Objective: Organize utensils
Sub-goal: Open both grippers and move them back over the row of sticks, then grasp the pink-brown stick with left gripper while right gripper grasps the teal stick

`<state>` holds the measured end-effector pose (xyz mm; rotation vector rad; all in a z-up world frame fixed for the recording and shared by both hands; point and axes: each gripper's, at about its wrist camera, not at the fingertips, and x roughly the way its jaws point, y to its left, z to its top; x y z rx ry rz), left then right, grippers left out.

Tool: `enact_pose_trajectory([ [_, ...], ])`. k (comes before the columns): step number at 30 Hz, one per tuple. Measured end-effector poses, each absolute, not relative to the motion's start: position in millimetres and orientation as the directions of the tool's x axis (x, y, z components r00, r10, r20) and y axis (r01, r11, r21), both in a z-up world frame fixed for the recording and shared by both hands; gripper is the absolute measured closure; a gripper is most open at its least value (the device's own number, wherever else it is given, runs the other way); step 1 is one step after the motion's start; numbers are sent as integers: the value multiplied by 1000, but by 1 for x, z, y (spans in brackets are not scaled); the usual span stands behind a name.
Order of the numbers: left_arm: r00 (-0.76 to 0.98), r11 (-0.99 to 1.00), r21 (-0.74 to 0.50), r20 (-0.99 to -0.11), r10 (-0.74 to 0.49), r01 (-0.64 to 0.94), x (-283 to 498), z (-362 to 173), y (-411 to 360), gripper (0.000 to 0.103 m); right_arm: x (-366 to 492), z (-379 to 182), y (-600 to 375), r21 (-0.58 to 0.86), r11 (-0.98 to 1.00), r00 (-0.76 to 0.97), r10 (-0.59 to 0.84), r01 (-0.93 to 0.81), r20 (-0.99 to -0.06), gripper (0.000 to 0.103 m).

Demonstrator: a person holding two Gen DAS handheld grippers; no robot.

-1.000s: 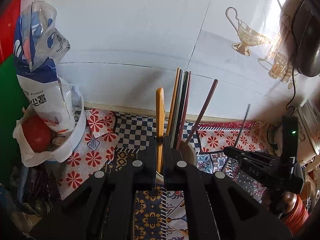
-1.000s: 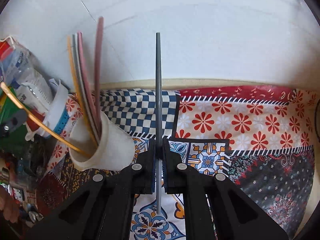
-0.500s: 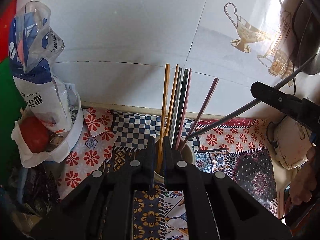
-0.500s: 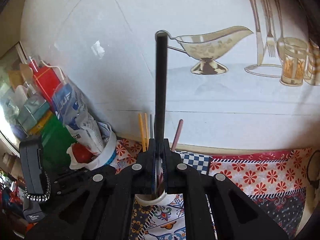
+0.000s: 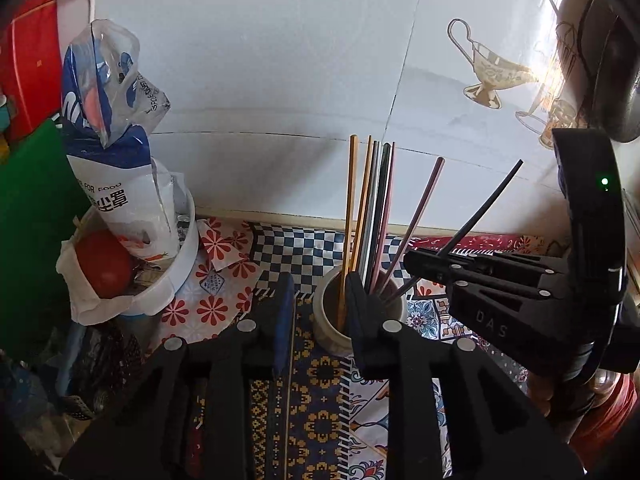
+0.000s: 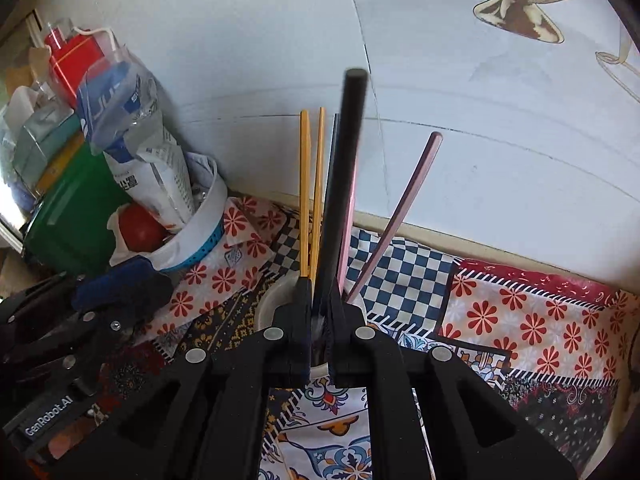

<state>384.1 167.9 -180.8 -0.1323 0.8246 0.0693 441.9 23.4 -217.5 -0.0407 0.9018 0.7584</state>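
A black chopstick [image 6: 344, 184] is clamped in the right gripper [image 6: 320, 312], its lower end inside the white cup [image 5: 332, 328] (near the patterned cloth's [image 6: 520, 320] back edge). The left gripper's [image 5: 316, 300] jaws, just opened, stand apart around an orange chopstick [image 5: 348, 216] resting in the cup.

Upright chopsticks [image 5: 370, 208] in white cup [image 5: 326, 320]

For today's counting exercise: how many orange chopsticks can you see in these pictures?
2. Both stand in the white cup, at the left of the bundle: the outer orange chopstick and the inner orange chopstick beside it. The bundle may hide others.
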Motion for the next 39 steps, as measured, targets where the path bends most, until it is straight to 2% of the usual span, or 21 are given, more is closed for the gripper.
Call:
enact_pose_trajectory([
  [4, 681, 988, -98, -732, 11, -121, 373, -177, 169, 73, 439, -219, 23, 247, 747, 364, 549, -617, -753, 95],
  [9, 690, 986, -107, -724, 14, -132, 357, -170, 170, 69, 426, -216, 19, 176, 769, 399, 495, -614, -772, 69],
  [11, 693, 985, -107, -720, 16, -133, 349, -165, 169, 67, 418, -213, 13, 158, 774, 411, 484, -613, -773, 66],
  [18, 710, 988, -98, -704, 17, -120, 319, -152, 159, 61, 385, -191, -15, 133, 785, 462, 482, -605, -744, 66],
  [22, 720, 992, -78, -693, 19, -101, 306, -148, 147, 53, 364, -181, -35, 104, 791, 508, 481, -602, -715, 64],
  [26, 710, 994, -83, -704, -9, -69, 302, -152, 130, 50, 349, -180, -60, 110, 806, 531, 479, -582, -699, 52],
  [28, 699, 996, -80, -715, -22, -51, 301, -158, 120, 48, 344, -184, -75, 113, 826, 548, 462, -552, -697, 50],
  [39, 531, 993, -91, -839, -120, 80, 310, -233, 47, 48, 333, -257, -158, 119, 920, 499, 307, -373, -810, 50],
])
